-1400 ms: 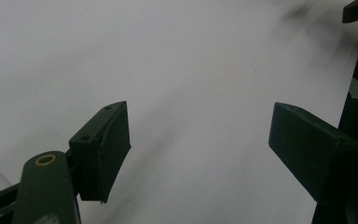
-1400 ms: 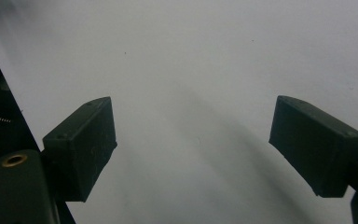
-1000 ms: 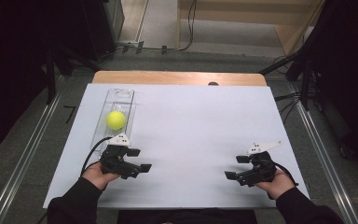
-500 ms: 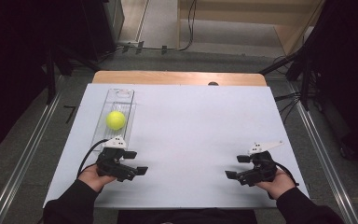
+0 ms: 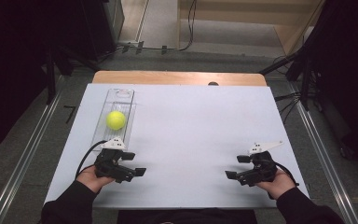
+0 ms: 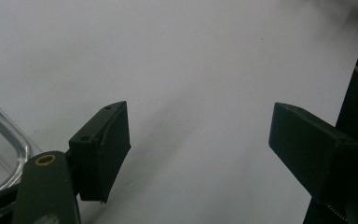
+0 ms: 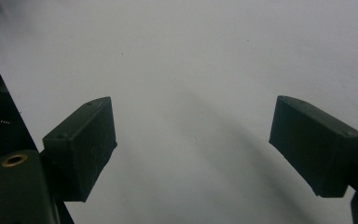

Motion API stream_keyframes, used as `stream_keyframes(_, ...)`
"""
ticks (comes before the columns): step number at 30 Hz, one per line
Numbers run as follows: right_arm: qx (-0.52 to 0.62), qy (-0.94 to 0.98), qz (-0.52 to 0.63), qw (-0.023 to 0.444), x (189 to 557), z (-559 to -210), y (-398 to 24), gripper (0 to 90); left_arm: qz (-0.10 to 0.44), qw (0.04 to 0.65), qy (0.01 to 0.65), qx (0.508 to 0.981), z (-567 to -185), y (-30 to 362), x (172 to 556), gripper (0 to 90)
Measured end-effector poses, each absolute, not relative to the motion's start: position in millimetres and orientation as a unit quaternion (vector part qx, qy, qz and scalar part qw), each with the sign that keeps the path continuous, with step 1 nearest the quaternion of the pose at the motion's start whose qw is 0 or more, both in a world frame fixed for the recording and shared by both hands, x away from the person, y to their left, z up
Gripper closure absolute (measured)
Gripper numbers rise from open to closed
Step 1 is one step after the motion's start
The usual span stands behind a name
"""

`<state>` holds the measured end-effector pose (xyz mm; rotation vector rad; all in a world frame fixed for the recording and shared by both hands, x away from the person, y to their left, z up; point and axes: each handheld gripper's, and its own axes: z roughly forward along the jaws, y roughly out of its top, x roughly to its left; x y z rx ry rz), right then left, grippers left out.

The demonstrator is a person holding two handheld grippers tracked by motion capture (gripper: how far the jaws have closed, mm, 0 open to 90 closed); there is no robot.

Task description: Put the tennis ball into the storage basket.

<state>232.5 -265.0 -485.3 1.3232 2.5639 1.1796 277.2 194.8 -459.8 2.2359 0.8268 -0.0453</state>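
Yellow ball (image 5: 115,120), one; tools, two.

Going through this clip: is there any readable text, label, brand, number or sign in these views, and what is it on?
None can be read.
Tennis ball: no brand mark legible at this size.
Clear tray: no label visible.
White table sheet: blank.
Left gripper and right gripper: plain black jaws, standing apart with nothing between them; no markings legible.
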Motion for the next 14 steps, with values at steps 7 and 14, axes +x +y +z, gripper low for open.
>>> stream_keyframes(7, 0.424, 0.823, 0.378, 0.013, 232.5, -485.4, -265.1, 12.6, -0.017, 0.366, 0.321, 0.873, -459.9, 195.7, 277.0, 20.9)
stream_keyframes(14, 0.423, 0.824, 0.377, 0.012, 232.6, -485.7, -264.4, 12.5, -0.021, 0.367, 0.317, 0.874, -459.8, 197.4, 275.9, 20.9)
